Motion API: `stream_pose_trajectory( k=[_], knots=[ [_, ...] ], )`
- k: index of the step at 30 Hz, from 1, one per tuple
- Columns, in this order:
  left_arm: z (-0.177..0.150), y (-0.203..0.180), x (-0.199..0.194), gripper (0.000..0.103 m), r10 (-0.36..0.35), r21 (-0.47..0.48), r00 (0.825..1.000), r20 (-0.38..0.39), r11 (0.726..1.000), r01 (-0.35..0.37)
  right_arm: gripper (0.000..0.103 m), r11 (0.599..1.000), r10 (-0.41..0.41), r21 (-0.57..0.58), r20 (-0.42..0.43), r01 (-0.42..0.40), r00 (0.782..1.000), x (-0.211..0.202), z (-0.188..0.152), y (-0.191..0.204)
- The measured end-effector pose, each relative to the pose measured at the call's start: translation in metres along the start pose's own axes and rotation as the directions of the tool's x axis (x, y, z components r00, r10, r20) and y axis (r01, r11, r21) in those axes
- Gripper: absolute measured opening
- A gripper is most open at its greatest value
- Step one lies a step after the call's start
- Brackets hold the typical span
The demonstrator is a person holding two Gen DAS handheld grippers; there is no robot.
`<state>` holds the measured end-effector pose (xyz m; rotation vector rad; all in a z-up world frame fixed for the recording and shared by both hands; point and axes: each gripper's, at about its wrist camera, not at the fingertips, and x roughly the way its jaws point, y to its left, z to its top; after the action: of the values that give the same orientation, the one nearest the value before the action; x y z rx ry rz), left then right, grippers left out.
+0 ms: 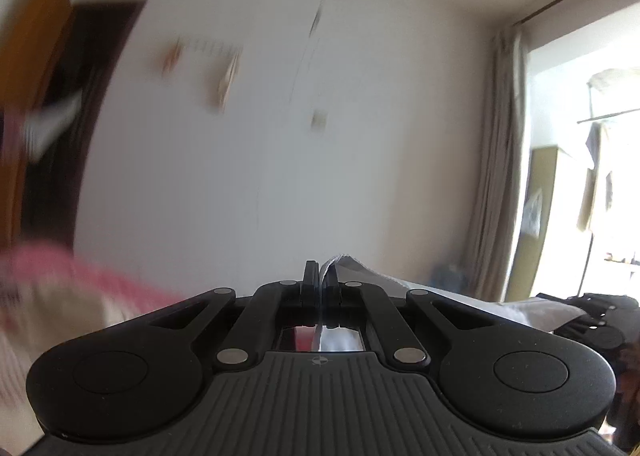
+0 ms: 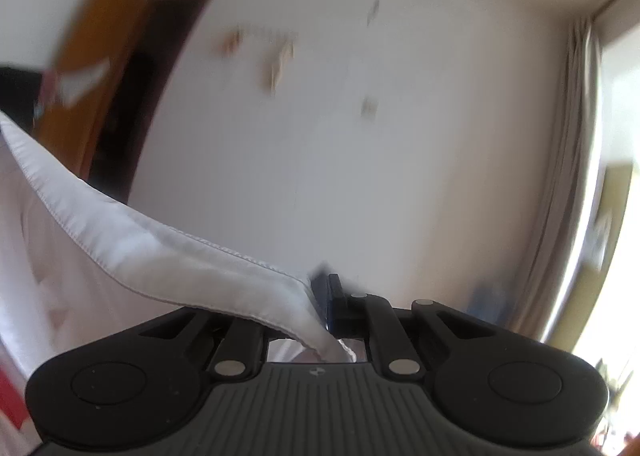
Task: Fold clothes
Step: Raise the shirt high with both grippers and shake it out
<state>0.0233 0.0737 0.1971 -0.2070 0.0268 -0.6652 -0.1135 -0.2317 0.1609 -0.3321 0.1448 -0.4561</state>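
A white garment [image 2: 132, 256] with a stitched hem hangs between the two grippers, held up in the air. My right gripper [image 2: 322, 296] is shut on one end of that hem; the cloth sweeps from its jaws up to the left edge of the right wrist view. My left gripper [image 1: 320, 280] is shut on the other end of the white garment [image 1: 460, 302], which runs off to the right toward the right gripper's dark body [image 1: 596, 320]. Both grippers point level at a white wall.
Ahead is a white wall [image 1: 340, 136] with a hook rail [image 1: 208, 56], an orange door [image 2: 96, 68] at the left, and a curtain [image 1: 496, 176] beside a bright window at the right. Pink cloth [image 1: 80, 272] blurs at lower left.
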Motion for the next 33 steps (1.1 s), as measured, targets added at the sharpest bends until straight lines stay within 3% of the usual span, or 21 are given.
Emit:
stream_pose_trajectory(
  k=[5,12,17,20,27,31,33],
  knots=[
    [0.069,-0.022,-0.023,0.000,0.018,0.106,0.988,0.152,0.994,-0.035,0.009,1.000,-0.003,0.005,0.195,0.002,0.981,-0.030,0.061,-0.018],
    [0.146,-0.067,-0.064,0.000,0.034,0.190,0.939,0.341,0.976,-0.104,0.009,0.999,-0.029,0.028,0.423,0.019,0.905,-0.073,0.130,-0.037],
    [0.167,-0.097,-0.087,0.000,0.025,0.233,0.907,0.420,0.963,-0.135,0.009,0.999,-0.031,0.054,0.510,0.005,0.860,-0.098,0.155,-0.053],
    [0.170,-0.111,-0.095,0.000,0.015,0.256,0.897,0.442,0.956,-0.142,0.009,0.996,-0.028,0.082,0.539,-0.019,0.842,-0.104,0.161,-0.063],
    [0.172,-0.125,-0.091,0.000,0.022,0.282,0.901,0.433,0.946,-0.158,0.009,0.989,-0.013,0.127,0.557,-0.070,0.831,-0.118,0.152,-0.090],
    [0.164,-0.114,-0.079,0.000,0.030,0.255,0.916,0.399,0.956,-0.143,0.009,0.990,0.000,0.120,0.529,-0.075,0.849,-0.105,0.144,-0.088],
    [0.156,-0.105,-0.058,0.000,0.044,0.236,0.932,0.359,0.962,-0.136,0.009,0.991,0.006,0.113,0.511,-0.074,0.859,-0.096,0.140,-0.087]
  ],
)
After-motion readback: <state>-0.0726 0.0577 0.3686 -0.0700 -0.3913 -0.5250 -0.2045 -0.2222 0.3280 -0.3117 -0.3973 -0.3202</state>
